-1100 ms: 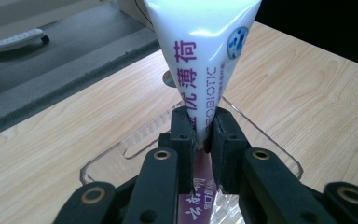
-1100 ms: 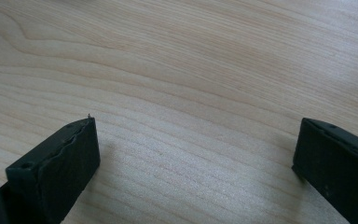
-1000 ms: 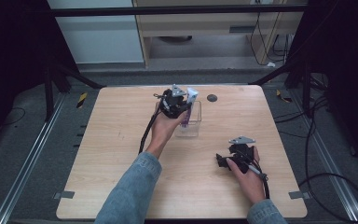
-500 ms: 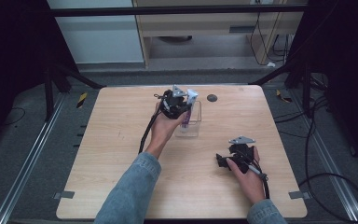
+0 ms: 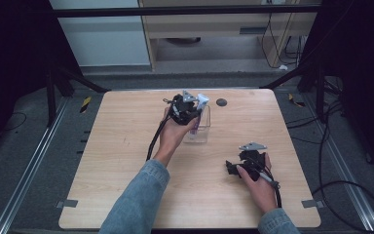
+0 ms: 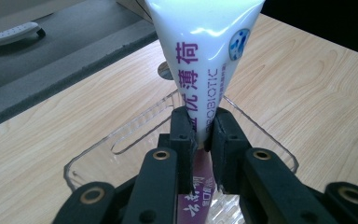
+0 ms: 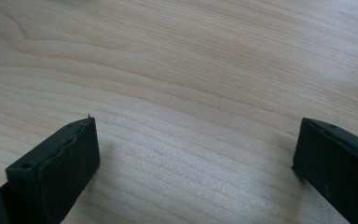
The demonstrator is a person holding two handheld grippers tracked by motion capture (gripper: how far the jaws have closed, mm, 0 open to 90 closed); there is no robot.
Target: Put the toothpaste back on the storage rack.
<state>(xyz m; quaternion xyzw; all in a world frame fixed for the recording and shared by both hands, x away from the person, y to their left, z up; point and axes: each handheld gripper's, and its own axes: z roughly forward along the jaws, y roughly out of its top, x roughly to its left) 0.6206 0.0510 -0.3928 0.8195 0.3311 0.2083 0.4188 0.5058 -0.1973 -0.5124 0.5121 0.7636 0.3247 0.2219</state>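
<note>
My left gripper (image 5: 187,109) (image 6: 199,128) is shut on a white tube with purple print (image 6: 204,56) (image 5: 202,102), pinched near its lower end. The tube stands upright over a clear plastic box (image 6: 121,149) (image 5: 200,130) at the far middle of the wooden table (image 5: 126,161). Its purple bottom part reaches down between my jaws towards the box. My right gripper (image 5: 238,165) (image 7: 196,154) rests low over the table at the right front, jaws wide open with only bare wood between them.
A small dark round disc (image 5: 221,102) lies on the table just behind and right of the box. Beyond the far edge stand a grey floor and cabinets. Black cables (image 5: 156,139) trail from both grippers.
</note>
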